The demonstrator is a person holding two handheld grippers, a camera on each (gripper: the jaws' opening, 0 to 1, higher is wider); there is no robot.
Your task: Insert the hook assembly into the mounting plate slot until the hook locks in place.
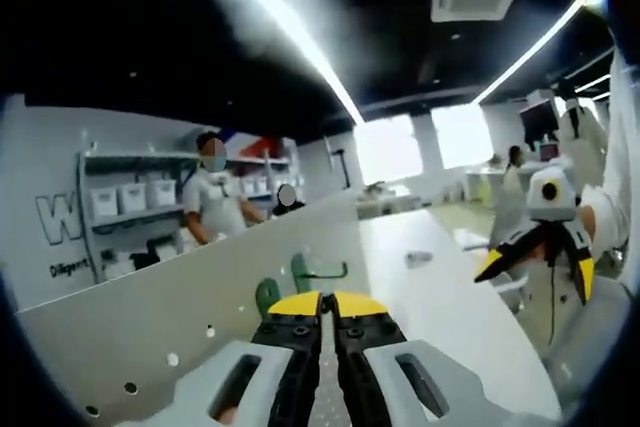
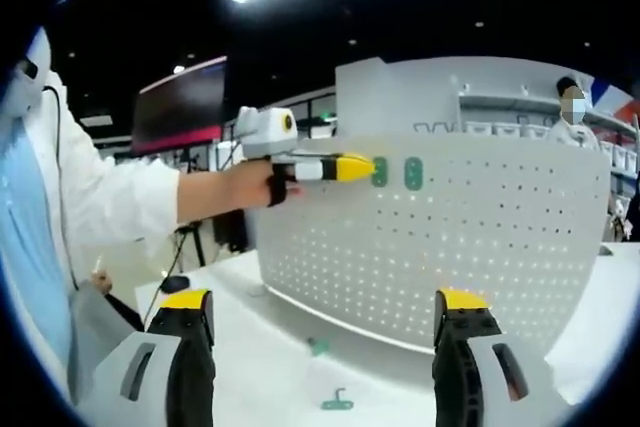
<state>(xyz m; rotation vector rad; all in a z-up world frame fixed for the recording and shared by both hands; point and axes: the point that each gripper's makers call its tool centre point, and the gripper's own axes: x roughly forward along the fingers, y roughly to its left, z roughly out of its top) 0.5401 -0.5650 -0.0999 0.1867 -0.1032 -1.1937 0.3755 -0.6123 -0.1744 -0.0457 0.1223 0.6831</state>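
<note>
Left gripper [image 2: 352,168] jaws closed at the perforated mounting plate [image 2: 480,247], beside two green hooks [image 2: 396,172] near its top edge. Right gripper [image 2: 325,317] wide open, empty. Spare green hook [image 2: 337,402] on table [image 2: 270,367]: likely light, stiff plastic; pinch its shank.

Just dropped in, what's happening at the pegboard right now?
A person is working on a white pegboard standing on a white table. The left tool, its tips closed together, is held up at the board's top edge next to two green hooks already sitting there. The right tool is open, holds nothing, and hangs back over the table. Another green hook and a small green piece lie loose on the table in front of the board.
</note>
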